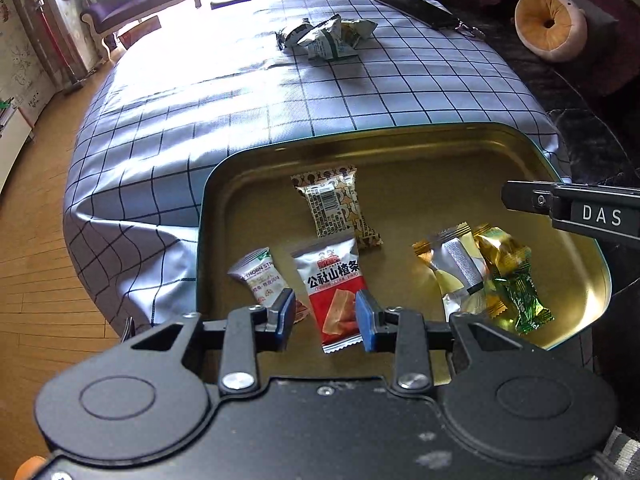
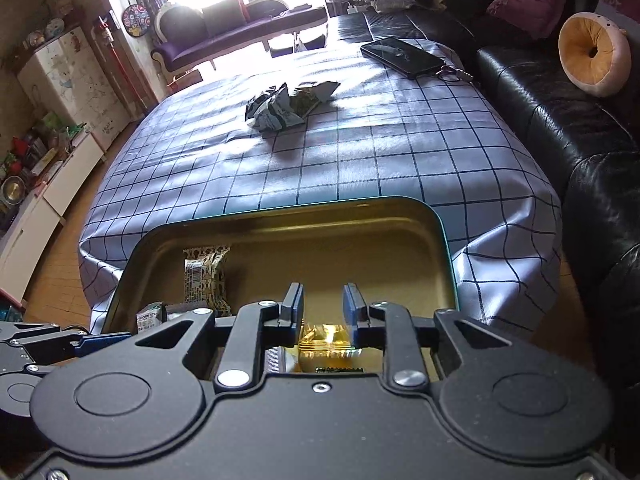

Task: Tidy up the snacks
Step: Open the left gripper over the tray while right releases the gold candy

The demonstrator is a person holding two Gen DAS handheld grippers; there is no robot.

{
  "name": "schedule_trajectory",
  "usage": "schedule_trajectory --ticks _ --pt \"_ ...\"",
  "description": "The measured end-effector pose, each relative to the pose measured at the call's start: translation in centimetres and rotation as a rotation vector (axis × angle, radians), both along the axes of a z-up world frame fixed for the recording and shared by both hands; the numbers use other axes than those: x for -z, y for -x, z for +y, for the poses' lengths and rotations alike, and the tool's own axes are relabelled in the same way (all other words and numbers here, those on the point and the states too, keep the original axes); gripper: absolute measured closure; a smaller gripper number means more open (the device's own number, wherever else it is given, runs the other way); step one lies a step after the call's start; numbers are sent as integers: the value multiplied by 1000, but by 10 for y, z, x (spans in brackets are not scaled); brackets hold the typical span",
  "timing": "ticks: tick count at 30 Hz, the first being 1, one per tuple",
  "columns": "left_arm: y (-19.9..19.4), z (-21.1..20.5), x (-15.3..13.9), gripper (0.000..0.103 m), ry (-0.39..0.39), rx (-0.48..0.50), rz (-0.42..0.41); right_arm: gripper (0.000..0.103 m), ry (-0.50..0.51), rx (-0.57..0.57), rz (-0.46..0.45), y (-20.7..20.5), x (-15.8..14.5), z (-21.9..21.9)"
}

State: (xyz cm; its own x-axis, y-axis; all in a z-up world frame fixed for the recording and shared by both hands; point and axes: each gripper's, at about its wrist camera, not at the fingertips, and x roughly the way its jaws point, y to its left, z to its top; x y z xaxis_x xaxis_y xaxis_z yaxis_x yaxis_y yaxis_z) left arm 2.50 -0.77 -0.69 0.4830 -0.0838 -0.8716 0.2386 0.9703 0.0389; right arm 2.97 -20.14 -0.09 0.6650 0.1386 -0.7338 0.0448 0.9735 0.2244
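A gold metal tin (image 1: 460, 148) sits at the near edge of the checked tablecloth and holds several snack packets. My left gripper (image 1: 326, 318) is open above a red and white packet (image 1: 334, 292), with a white hawthorn packet (image 1: 260, 280) at its left finger. A patterned packet (image 1: 340, 210) lies further in, and silver, gold and green packets (image 1: 480, 268) lie at the right. My right gripper (image 2: 322, 306) is open over the tin (image 2: 400, 208), above a gold packet (image 2: 324, 344). A pile of loose packets (image 1: 324, 36) lies mid-table; it also shows in the right wrist view (image 2: 286, 106).
A black phone (image 2: 402, 56) with a keyring lies at the table's far right corner. A black leather sofa (image 2: 560, 120) with a round cushion (image 2: 592, 54) runs along the right. Wooden floor and cabinets are at the left.
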Motion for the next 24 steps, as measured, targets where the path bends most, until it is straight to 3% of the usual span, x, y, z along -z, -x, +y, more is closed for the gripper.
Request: schedule_trajectory --ticks 24 --pt "-11 4 9 67 -54 -72 18 68 14 -11 69 -4 13 4"
